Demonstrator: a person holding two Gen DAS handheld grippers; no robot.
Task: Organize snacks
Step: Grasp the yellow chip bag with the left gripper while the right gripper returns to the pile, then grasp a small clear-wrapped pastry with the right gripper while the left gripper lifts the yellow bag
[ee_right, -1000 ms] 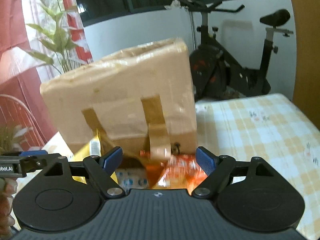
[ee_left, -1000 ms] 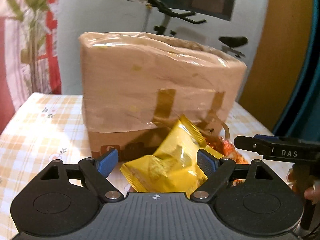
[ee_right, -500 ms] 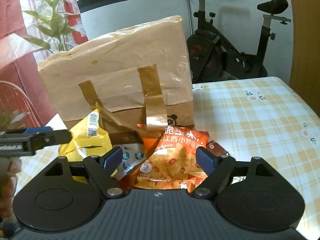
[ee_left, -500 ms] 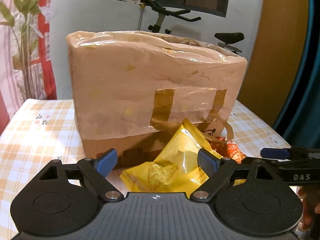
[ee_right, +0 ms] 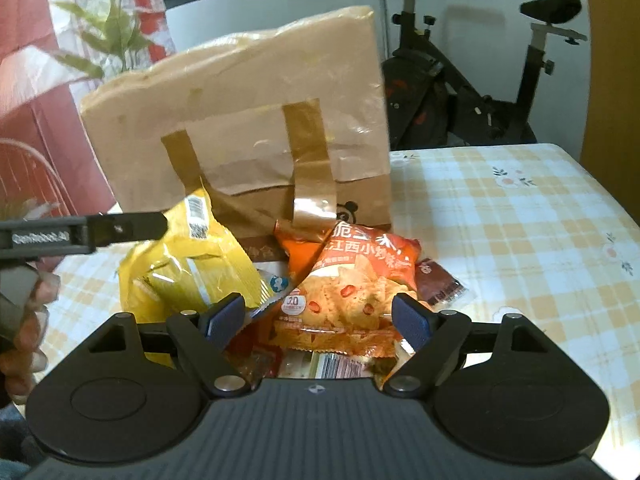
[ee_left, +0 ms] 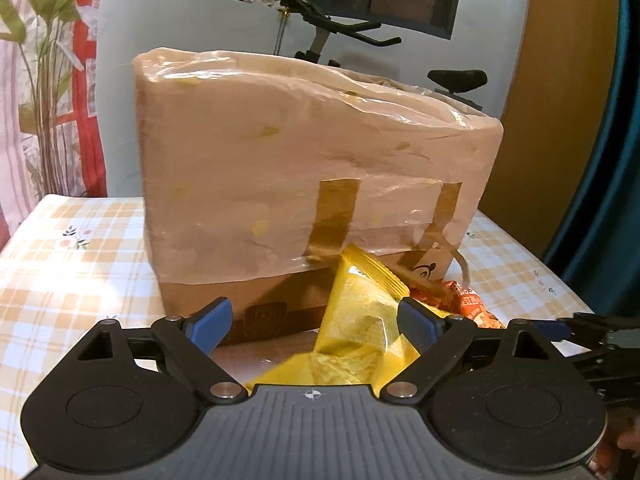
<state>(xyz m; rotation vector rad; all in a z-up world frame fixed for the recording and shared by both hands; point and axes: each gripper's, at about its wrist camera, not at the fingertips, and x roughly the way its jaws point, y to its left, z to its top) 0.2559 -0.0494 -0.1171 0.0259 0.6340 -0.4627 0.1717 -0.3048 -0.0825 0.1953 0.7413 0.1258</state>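
Observation:
A yellow snack bag (ee_left: 360, 320) leans on the front of a tall brown paper bag (ee_left: 300, 160) wrapped in tape. My left gripper (ee_left: 314, 322) is open, with the yellow bag between its blue pads, close to the right one. In the right wrist view the yellow bag (ee_right: 188, 272) lies left of an orange chips bag (ee_right: 352, 280), on top of a pile of several small packets. My right gripper (ee_right: 318, 318) is open just above that pile, its pads either side of the orange bag. The left gripper's finger (ee_right: 120, 232) reaches in from the left edge.
A dark brown packet (ee_right: 438, 284) lies right of the orange bag. The checked tablecloth (ee_right: 500, 240) stretches to the right of the paper bag (ee_right: 248, 120). An exercise bike (ee_right: 460, 80) stands behind the table, a plant (ee_left: 40, 60) at the back left.
The right wrist view has dipped, so more of the snack pile shows under the right gripper. The left jaws stand slightly wider around the yellow bag. The paper bag looks closer.

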